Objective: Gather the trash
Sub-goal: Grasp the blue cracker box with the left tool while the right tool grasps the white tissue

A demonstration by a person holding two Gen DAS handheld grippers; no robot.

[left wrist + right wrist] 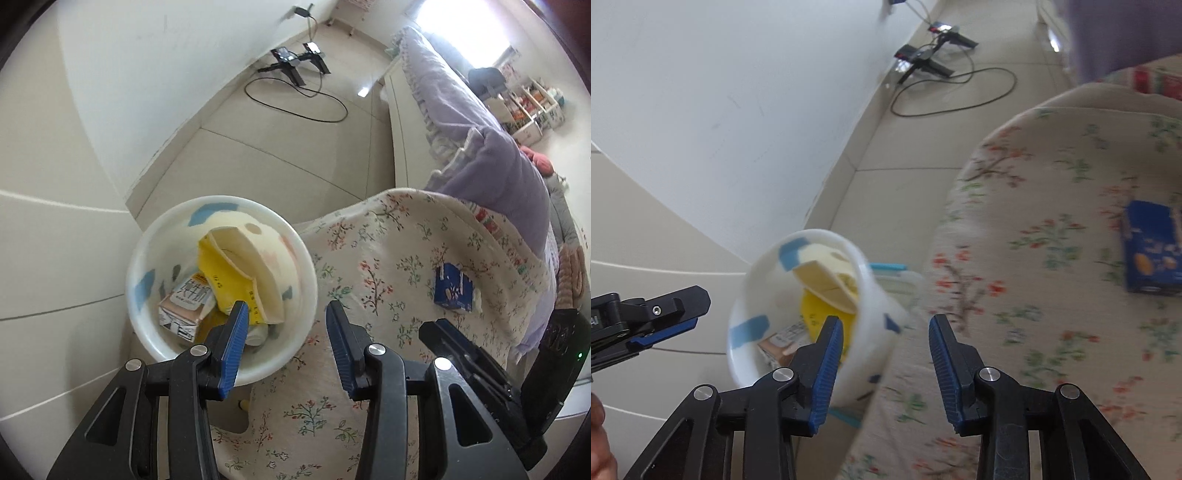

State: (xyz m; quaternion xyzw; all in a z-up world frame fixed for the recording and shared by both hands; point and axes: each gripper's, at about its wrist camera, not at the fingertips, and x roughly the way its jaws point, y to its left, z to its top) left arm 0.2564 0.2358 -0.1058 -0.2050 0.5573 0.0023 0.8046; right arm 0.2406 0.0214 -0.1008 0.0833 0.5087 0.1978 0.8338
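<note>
Left wrist view looks down past the left gripper, its ribbed blue pads standing apart with nothing between them. Just beyond sits a round white plastic bin with blue patches on its smooth wall. Inside lie a crumpled yellow and cream paper package and a small boxy pink drink carton. The bin stands on glossy beige floor tiles, touching the hanging edge of a floral cloth that drapes a rounded surface. A flat blue box lies on that cloth, well apart from the bin. Behind it is a soft lilac quilt.

From the right wrist view, the right gripper is also parted and empty, hovering over the bin's rim. A plain white wall closes the left side. A black cable loops on the open floor beyond.
</note>
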